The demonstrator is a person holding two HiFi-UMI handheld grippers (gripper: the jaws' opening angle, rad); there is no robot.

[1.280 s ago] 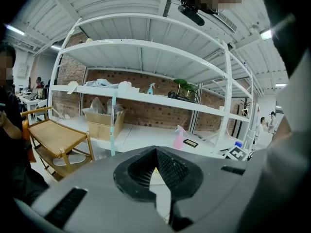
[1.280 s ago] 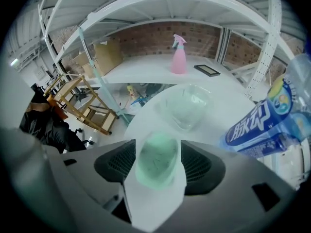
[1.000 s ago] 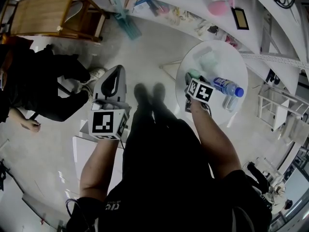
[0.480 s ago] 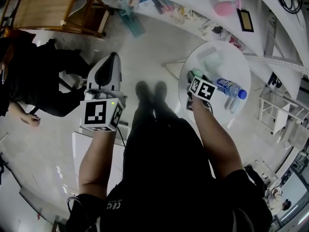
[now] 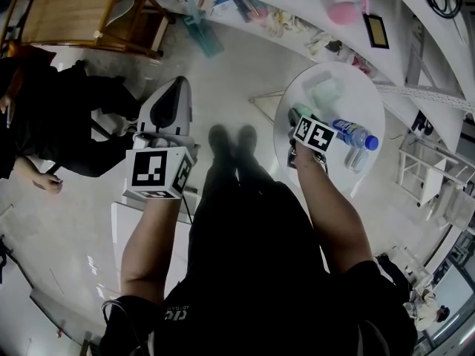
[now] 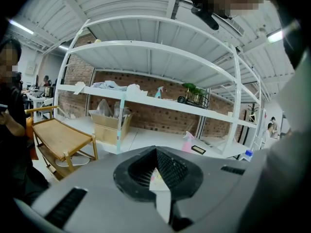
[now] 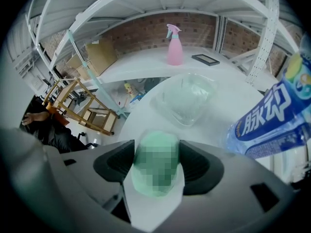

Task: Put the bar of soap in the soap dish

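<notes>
1. Right gripper (image 7: 156, 155): jaws clamped on either side of the green bar of soap (image 7: 156, 178), held over the near edge of the round white table (image 5: 365, 95).
2. Soap dish (image 7: 187, 98): clear, on the table just beyond the held soap, apart from it.
3. Water bottle (image 7: 272, 120): lies on its side, right of the dish.
4. Left gripper (image 6: 156, 165): jaws pressed together, nothing between them; held off the table, over the floor.

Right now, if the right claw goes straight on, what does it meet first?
Likely the clear soap dish, dead ahead of the right claw holding the green soap; depth unclear. The water bottle lies off to the right.
</notes>
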